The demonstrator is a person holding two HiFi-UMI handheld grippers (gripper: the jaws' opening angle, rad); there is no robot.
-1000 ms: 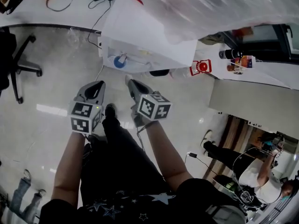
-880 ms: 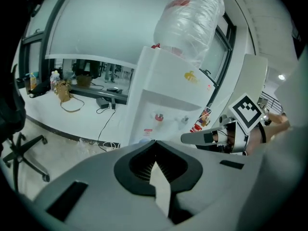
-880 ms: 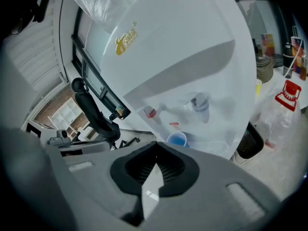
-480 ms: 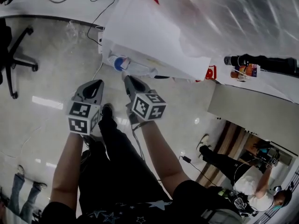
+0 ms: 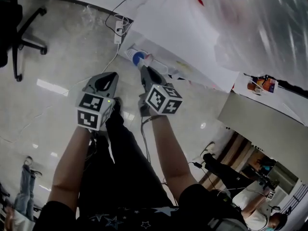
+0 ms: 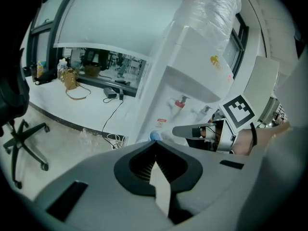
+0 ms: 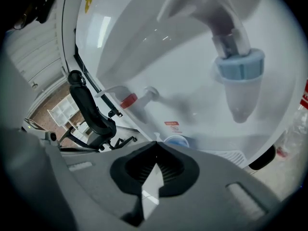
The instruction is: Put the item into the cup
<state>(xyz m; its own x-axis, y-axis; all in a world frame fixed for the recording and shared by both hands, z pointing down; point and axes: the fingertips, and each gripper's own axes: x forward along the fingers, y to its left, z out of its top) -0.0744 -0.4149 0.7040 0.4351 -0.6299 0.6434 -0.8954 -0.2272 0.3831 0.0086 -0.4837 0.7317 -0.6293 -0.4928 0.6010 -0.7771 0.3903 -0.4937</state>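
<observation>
A blue cup [image 5: 138,57] stands in the recess of a white water dispenser [image 5: 183,37]; it also shows as the blue cup [image 6: 155,135] just past the left jaw tips and the blue cup [image 7: 176,140] just past the right ones. My left gripper [image 5: 108,77] hangs over the floor, shut and empty. To its right, my right gripper [image 5: 144,70] is also shut and empty, its tip close below the cup. In the left gripper view the right gripper [image 6: 180,130] points at the dispenser. No loose item is visible.
The dispenser's red tap [image 7: 129,100] and blue-collared tap [image 7: 239,69] hang above the cup. A power strip with cables [image 5: 118,32] lies on the floor left of the dispenser. A black office chair [image 5: 19,28] stands far left. The person's legs fill the floor below.
Both grippers have moved up toward the dispenser, and the right gripper's tip is now nearer the blue cup. Both have stayed shut.
</observation>
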